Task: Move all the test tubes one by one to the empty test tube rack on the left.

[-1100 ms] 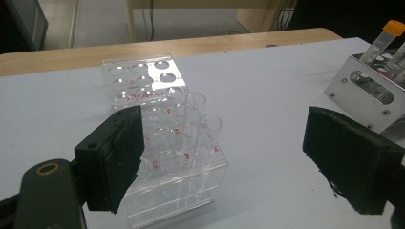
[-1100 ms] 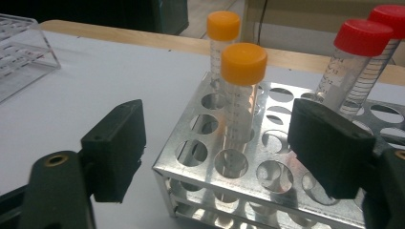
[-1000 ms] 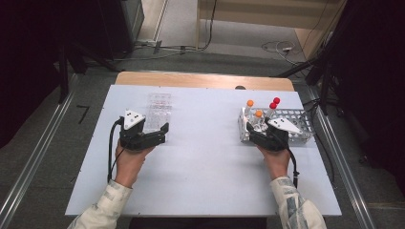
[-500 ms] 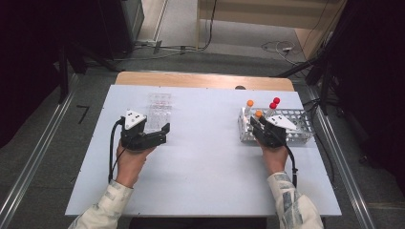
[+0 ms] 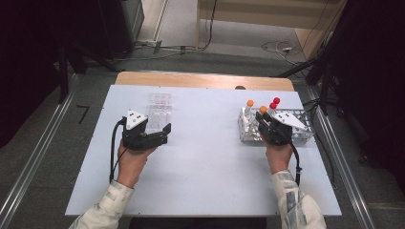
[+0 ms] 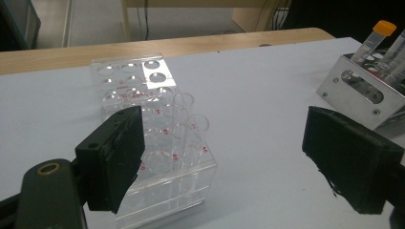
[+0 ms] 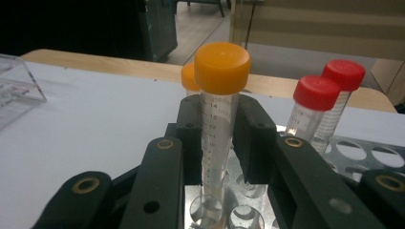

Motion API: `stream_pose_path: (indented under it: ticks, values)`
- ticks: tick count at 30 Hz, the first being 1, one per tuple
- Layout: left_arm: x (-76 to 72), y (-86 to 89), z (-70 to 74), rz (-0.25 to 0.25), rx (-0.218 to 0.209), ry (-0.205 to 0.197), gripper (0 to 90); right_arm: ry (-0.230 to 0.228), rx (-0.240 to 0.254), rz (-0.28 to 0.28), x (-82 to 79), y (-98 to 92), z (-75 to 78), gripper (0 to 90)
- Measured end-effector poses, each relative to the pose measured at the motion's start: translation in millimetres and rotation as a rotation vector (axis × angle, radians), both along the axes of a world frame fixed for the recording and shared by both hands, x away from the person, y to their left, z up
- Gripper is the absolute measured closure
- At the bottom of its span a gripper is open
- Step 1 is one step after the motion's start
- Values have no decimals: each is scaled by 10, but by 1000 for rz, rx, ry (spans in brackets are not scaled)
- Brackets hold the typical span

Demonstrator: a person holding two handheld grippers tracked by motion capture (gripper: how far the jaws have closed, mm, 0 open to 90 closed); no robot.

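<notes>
**Right tongs clamp an orange-capped tube in the metal rack**

I have my right tongs (image 7: 217, 138) closed around the orange-capped tube (image 7: 218, 114), and their jaws have just been closing, with that tube between them. In the right gripper view the two black pads press on the clear wall well below the cap, which leaves the cap free and gives me a straight pull upward. The tube stands upright with its foot down in a hole of the metal rack (image 5: 305, 128), near the right edge of the counter (image 5: 205, 162). A second orange-capped tube (image 7: 189, 78) stands just behind it, and two red-capped tubes (image 7: 327, 102) stand to the side, apart from my grip, so I judge that I can lift without knocking them.

My left tongs (image 6: 224, 157) are spread wide and pinch nothing. They rest low on the counter just beside the clear plastic rack (image 6: 157, 138), one pad close to its near corner but not pressing it, as far as I can tell. That rack's holes look empty. I keep the left hand (image 5: 131, 160) there to steady the rack if it slides, since I judge it the likely place for the tube.

The risk is tilting the tube against the hole's rim as it rises.
</notes>
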State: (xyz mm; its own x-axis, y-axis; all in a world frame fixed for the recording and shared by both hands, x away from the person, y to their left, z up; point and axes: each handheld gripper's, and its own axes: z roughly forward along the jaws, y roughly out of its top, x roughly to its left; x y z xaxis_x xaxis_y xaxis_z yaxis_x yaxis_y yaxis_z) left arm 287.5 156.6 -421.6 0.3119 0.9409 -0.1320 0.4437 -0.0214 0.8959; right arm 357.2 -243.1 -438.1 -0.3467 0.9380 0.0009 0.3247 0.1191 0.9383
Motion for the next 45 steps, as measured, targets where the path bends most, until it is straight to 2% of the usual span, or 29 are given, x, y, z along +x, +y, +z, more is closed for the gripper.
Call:
stream_pose_path:
  ticks: [8, 16, 26, 35, 45]
  values:
    - [-6, -6, 4, -2, -1, -1, 149, -42, 23, 9, -79, -34, 183, 711]
    - [-18, -7, 22, -8, -3, -7, 150, -48, 43, 31, -154, -45, 261, 711]
    - [-21, -8, 24, -10, -2, -7, 151, -50, 55, 95, -250, 97, 314, 711]
    - [-31, -26, 27, -15, -6, -9, 154, -41, 55, 162, -324, 280, 304, 711]
    - [-42, -71, 27, -36, -5, -7, 156, 1, 30, 238, -377, 529, 170, 711]
